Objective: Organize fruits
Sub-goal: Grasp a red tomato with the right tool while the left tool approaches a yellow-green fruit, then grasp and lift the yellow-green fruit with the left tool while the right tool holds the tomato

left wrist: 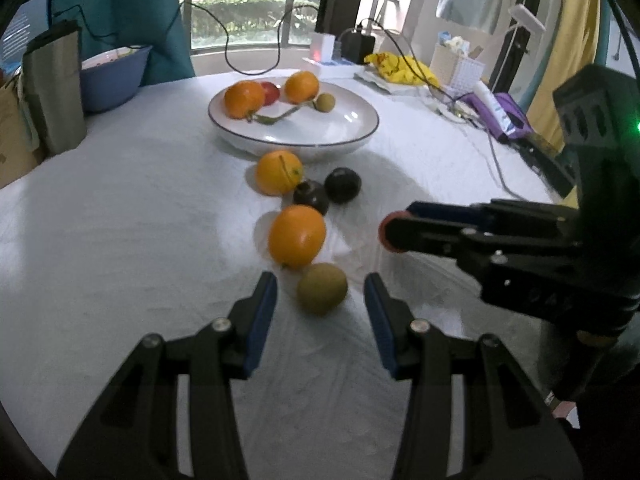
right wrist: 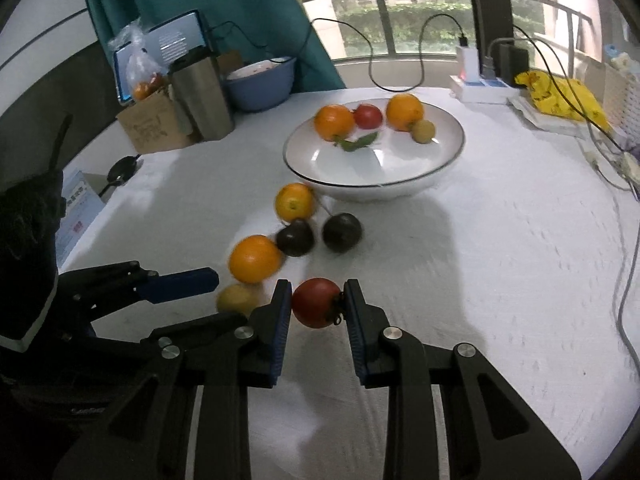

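Note:
A white plate [left wrist: 352,136] [right wrist: 448,160] holds two oranges, a red tomato and a small green fruit. On the cloth before it lie two oranges [left wrist: 297,236] [left wrist: 279,172], two dark fruits [left wrist: 342,185] [left wrist: 311,197] and a green-brown fruit [left wrist: 322,289]. My left gripper [left wrist: 320,300] is open, its fingers either side of the green-brown fruit. My right gripper [right wrist: 316,304] is shut on a red tomato [right wrist: 316,302]; it shows in the left wrist view [left wrist: 390,234] at the right.
A blue basin [left wrist: 112,76], a steel flask [left wrist: 54,88] and a cardboard box [right wrist: 154,124] stand at the back left. Cables, a power strip [right wrist: 480,86], a yellow bag [left wrist: 400,66] and a white basket [left wrist: 460,68] crowd the back right.

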Motion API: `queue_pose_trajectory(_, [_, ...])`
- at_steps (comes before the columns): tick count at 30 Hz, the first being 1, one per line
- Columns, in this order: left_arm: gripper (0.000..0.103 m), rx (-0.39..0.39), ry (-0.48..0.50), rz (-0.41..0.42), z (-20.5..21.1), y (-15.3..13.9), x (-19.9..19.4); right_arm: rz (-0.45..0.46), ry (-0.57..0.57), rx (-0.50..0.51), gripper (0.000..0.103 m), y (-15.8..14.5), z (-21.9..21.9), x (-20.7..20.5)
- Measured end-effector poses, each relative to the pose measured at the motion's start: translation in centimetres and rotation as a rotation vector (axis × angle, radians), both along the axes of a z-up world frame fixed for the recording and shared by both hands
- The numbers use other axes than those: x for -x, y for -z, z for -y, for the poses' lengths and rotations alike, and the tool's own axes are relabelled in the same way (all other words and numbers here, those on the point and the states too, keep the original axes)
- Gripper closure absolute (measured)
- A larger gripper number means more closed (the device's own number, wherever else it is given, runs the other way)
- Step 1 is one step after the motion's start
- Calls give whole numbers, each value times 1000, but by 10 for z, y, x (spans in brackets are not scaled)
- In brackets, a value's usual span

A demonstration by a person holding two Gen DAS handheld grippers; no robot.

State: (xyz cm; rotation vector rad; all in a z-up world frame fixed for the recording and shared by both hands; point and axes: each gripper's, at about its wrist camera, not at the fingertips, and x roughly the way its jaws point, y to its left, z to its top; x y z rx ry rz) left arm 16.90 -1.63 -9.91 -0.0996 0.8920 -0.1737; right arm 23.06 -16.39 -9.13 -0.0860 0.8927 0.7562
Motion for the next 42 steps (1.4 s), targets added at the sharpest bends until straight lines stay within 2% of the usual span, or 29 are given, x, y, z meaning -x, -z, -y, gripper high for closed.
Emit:
queue_pose_trajectory(3, [59, -7, 6, -15, 3, 4, -3, -7, 8, 2, 74, 3, 3, -1])
queue_pose_trajectory(7, [75, -21, 22, -16, 6, 4, -3, -8, 6, 16, 74, 5, 0, -1])
queue_pose_trajectory(9, [75, -17, 27, -16, 6, 5, -3, -9, 6, 19, 73, 6, -1, -2])
queue_pose_trajectory(11, [75, -11, 33, -13, 5, 4, -2, -29, 4, 28, 65, 10, -3, -5])
queue_pose_trajectory(12, [75, -9, 33, -12, 5, 4, -2, -41, 3, 37, 65, 12, -4, -6])
queue_pose_trajectory(17, [75, 5, 45, 12, 4, -5, 1, -36, -5, 51, 65, 12, -7, -5])
queue_pose_trajectory(18, [75, 6, 46, 17, 4, -7, 2, -37, -7, 49, 67, 12, -7, -5])
queue_pose_trajectory(19, [75, 7, 46, 23, 3, -10, 2, -36, -10, 49, 73, 12, -7, -5])
queue_pose_trajectory(29, [75, 14, 42, 78, -6, -32, -10, 7, -17, 26, 73, -6, -8, -11])
queue_pose_trajectory(42, [75, 7, 25, 107, -18, -42, -43, 46, 14, -4, 73, -26, -3, -45])
